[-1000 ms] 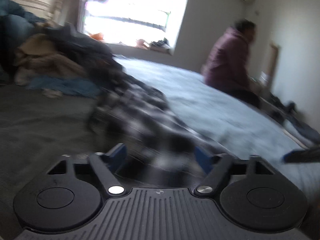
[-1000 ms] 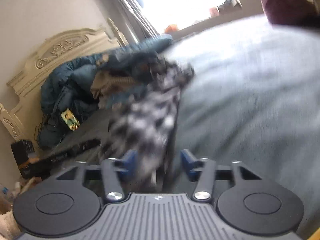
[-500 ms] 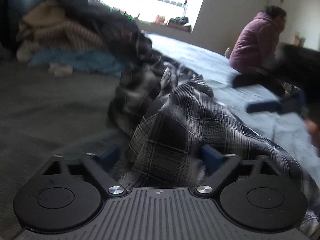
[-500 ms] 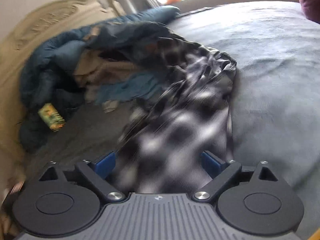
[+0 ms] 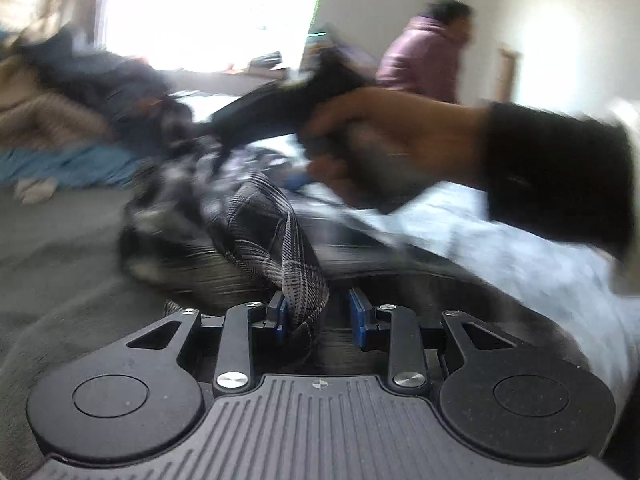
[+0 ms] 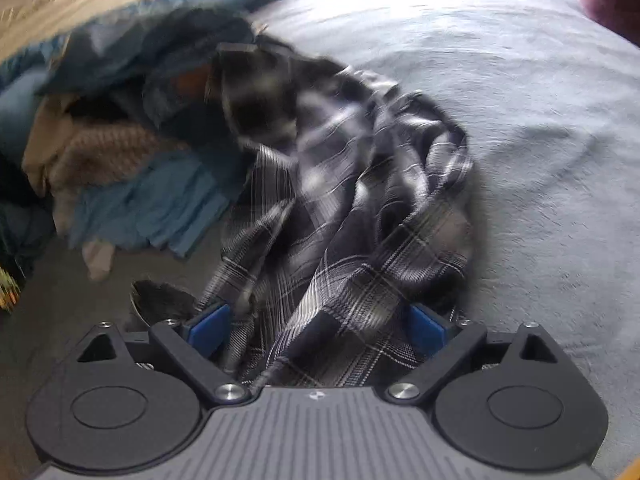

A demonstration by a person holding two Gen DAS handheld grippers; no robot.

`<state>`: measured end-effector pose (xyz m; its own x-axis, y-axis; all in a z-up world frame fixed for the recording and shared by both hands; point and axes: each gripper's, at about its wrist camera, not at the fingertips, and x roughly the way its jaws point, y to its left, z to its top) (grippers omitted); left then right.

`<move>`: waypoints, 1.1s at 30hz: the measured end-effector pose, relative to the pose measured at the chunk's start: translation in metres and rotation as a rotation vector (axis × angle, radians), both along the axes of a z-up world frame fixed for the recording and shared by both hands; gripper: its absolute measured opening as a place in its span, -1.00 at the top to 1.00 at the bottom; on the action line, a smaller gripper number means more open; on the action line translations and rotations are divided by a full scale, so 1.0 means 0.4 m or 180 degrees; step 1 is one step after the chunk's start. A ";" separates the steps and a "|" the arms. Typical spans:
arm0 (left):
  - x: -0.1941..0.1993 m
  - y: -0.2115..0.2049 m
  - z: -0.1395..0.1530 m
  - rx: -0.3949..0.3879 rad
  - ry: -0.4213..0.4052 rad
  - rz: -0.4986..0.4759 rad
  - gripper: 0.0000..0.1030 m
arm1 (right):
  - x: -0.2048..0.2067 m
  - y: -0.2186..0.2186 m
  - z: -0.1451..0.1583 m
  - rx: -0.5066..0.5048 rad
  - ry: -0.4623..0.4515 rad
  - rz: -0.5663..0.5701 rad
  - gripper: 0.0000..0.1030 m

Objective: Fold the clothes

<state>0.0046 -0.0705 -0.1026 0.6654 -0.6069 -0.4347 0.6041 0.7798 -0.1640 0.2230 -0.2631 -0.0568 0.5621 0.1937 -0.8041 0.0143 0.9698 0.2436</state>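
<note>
A dark plaid shirt (image 5: 272,232) lies crumpled on the bed. A fold of it rises between the blue pads of my left gripper (image 5: 319,317). Those jaws are closing; the fold touches the left pad and a gap shows at the right pad. In the right wrist view the same shirt (image 6: 352,220) spreads out ahead. My right gripper (image 6: 318,327) stands wide open low over it, with cloth lying between its fingers but not pinched. The left wrist view shows the hand (image 5: 392,148) that holds the right gripper, blurred, above the shirt.
A pile of clothes (image 6: 120,160) in blue, tan and dark cloth sits left of the shirt, seen also as the pile (image 5: 60,120). The light blue bed cover (image 6: 500,80) stretches to the right. A person in a purple jacket (image 5: 424,56) is beyond the bed by the wall.
My left jaws have narrowed around a fold of the plaid shirt. My right gripper has opened wide, swung across the left view and come down over the shirt.
</note>
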 end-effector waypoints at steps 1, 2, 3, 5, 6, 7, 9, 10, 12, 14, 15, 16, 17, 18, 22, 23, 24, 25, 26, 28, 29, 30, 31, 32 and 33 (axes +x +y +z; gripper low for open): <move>-0.012 -0.016 0.001 0.0046 -0.0042 -0.0071 0.44 | -0.002 0.013 -0.004 -0.0116 0.0003 0.0066 -0.76; -0.024 -0.032 0.001 0.0089 -0.0077 -0.0129 0.44 | -0.006 0.024 -0.006 -0.0226 -0.0002 0.0124 -0.62; -0.033 -0.049 0.001 0.0124 -0.0104 -0.0165 0.44 | -0.016 0.027 -0.002 -0.0309 -0.0032 0.0154 -0.21; -0.050 -0.072 0.002 0.0170 -0.0137 -0.0217 0.44 | -0.035 0.020 0.011 -0.0353 -0.0066 0.0172 0.59; -0.056 -0.080 0.005 0.0162 -0.0134 -0.0242 0.44 | -0.049 0.004 0.025 -0.0309 -0.0099 0.0148 0.75; -0.064 -0.084 0.009 0.0137 -0.0129 -0.0273 0.44 | -0.071 -0.018 0.043 -0.0257 -0.0181 0.0121 0.82; -0.082 -0.095 0.017 0.0114 -0.0131 -0.0341 0.44 | -0.112 -0.061 0.080 -0.0212 -0.0332 0.0067 0.85; -0.091 -0.100 0.021 0.0117 -0.0140 -0.0375 0.44 | -0.134 -0.085 0.098 -0.0204 -0.0401 0.0039 0.85; -0.108 -0.115 0.027 0.0139 -0.0163 -0.0450 0.44 | -0.193 -0.152 0.132 -0.0142 -0.0513 -0.0030 0.85; -0.128 -0.130 0.031 0.0135 -0.0164 -0.0548 0.44 | -0.261 -0.220 0.161 -0.0087 -0.0622 -0.0098 0.86; -0.137 -0.139 0.033 0.0138 -0.0161 -0.0596 0.44 | -0.302 -0.259 0.174 -0.0042 -0.0676 -0.0142 0.86; -0.144 -0.149 0.034 0.0152 -0.0164 -0.0635 0.44 | -0.344 -0.296 0.186 0.0003 -0.0728 -0.0186 0.86; -0.152 -0.157 0.034 0.0166 -0.0160 -0.0675 0.44 | -0.390 -0.330 0.192 0.0047 -0.0769 -0.0233 0.86; -0.162 -0.164 0.033 0.0178 -0.0147 -0.0717 0.44 | -0.437 -0.364 0.199 0.0091 -0.0810 -0.0280 0.86; -0.186 -0.193 0.030 0.0194 -0.0045 -0.0904 0.43 | -0.645 -0.478 0.198 0.0226 -0.0968 -0.0527 0.86; -0.197 -0.198 0.031 0.0195 -0.0022 -0.0949 0.43 | -0.698 -0.497 0.190 0.0254 -0.1002 -0.0604 0.86; -0.206 -0.201 0.033 0.0209 -0.0011 -0.0976 0.43 | -0.758 -0.516 0.180 0.0288 -0.1029 -0.0700 0.86; -0.217 -0.200 0.034 0.0224 -0.0003 -0.0991 0.43 | -0.814 -0.533 0.168 0.0341 -0.1047 -0.0789 0.86; -0.226 -0.198 0.036 0.0232 0.0010 -0.0999 0.43 | -0.860 -0.545 0.154 0.0392 -0.1058 -0.0874 0.86; -0.236 -0.190 0.044 0.0211 0.0071 -0.0994 0.42 | -0.958 -0.575 0.122 0.0469 -0.1056 -0.1087 0.86; -0.237 -0.181 0.050 0.0187 0.0100 -0.0988 0.40 | -0.994 -0.585 0.103 0.0484 -0.1035 -0.1183 0.86; -0.237 -0.171 0.056 0.0161 0.0129 -0.0974 0.38 | -1.021 -0.597 0.082 0.0512 -0.0990 -0.1269 0.86; -0.235 -0.158 0.064 0.0122 0.0162 -0.0948 0.36 | -1.048 -0.609 0.061 0.0540 -0.0944 -0.1355 0.86; -0.231 -0.144 0.072 0.0069 0.0201 -0.0921 0.35 | -1.072 -0.621 0.041 0.0575 -0.0896 -0.1430 0.85; -0.228 -0.130 0.080 0.0015 0.0239 -0.0893 0.30 | -1.084 -0.634 0.022 0.0640 -0.0838 -0.1463 0.83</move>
<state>-0.0865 -0.1224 -0.0705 0.4375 -0.7606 -0.4797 0.7827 0.5848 -0.2132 -0.2108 -0.5167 -0.0479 0.8013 0.0165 -0.5980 0.3379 0.8124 0.4752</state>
